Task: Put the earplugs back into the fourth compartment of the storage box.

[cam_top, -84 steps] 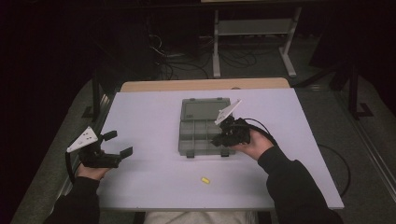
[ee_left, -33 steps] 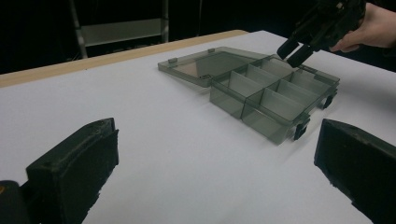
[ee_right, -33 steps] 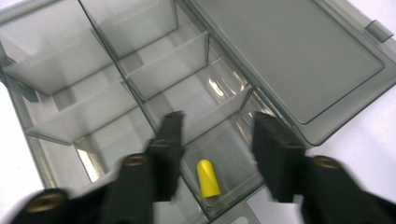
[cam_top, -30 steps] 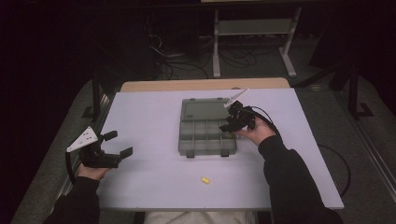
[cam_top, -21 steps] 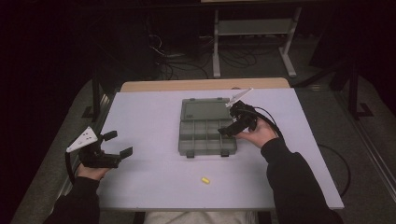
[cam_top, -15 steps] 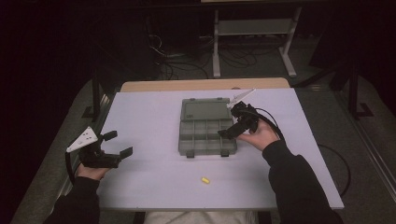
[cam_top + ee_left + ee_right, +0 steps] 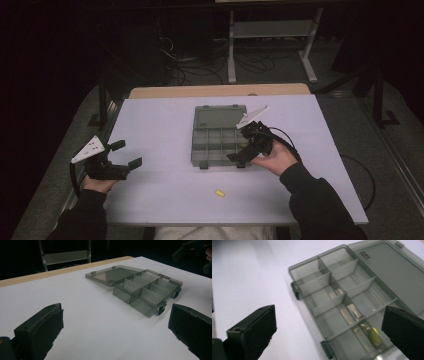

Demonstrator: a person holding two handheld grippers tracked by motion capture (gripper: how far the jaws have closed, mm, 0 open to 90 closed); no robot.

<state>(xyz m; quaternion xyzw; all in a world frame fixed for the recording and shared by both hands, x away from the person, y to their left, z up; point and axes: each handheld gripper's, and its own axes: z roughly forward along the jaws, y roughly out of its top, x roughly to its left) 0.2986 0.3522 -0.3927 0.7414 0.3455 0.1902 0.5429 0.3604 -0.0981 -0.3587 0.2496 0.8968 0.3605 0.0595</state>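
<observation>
Your right gripper [image 7: 243,145], jaws just opened wide and empty, hovers over the organiser box's [image 7: 216,142] right edge; a yellow piece [image 7: 375,335] lies inside beneath it.

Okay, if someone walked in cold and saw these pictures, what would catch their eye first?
The open grey compartment box at the middle of the white table, lid laid flat behind it. The right gripper hangs open at its right edge, above a small yellow piece in one compartment. Another yellow piece lies near the front edge.

The organiser box [image 7: 216,135] looks like smoky translucent glossy plastic, resting on a smooth matt white table [image 7: 160,125].
</observation>
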